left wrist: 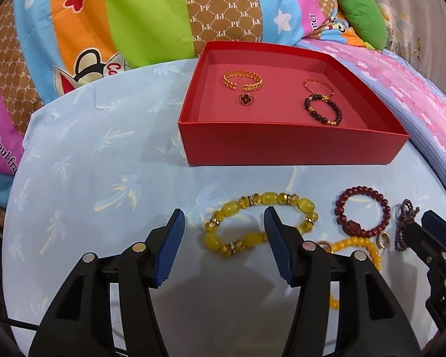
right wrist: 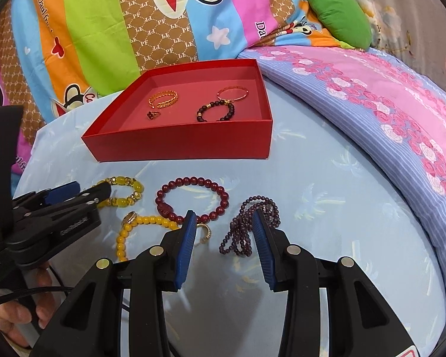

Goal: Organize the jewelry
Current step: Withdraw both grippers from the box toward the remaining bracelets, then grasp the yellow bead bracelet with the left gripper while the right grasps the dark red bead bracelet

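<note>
A red box (left wrist: 291,144) (right wrist: 181,145) holds a gold chain bangle (left wrist: 243,80), a clover ring (left wrist: 246,99), a thin gold bangle (left wrist: 318,86) and a dark bead bracelet (left wrist: 322,110). On the blue cloth lie a chunky yellow bracelet (left wrist: 260,224) (right wrist: 123,192), a dark red bead bracelet (left wrist: 364,214) (right wrist: 193,199), a yellow bead strand (right wrist: 142,232), a gold ring (right wrist: 205,233) and a purple bead necklace (right wrist: 249,226). My left gripper (left wrist: 224,247) (right wrist: 77,192) is open around the yellow bracelet. My right gripper (right wrist: 224,242) is open around the purple necklace.
The blue palm-print cloth (left wrist: 104,163) covers a round surface. A colourful cartoon quilt (left wrist: 119,15) lies behind it, a pink rose blanket (right wrist: 386,104) on the right and a green cushion (right wrist: 339,15) at the back.
</note>
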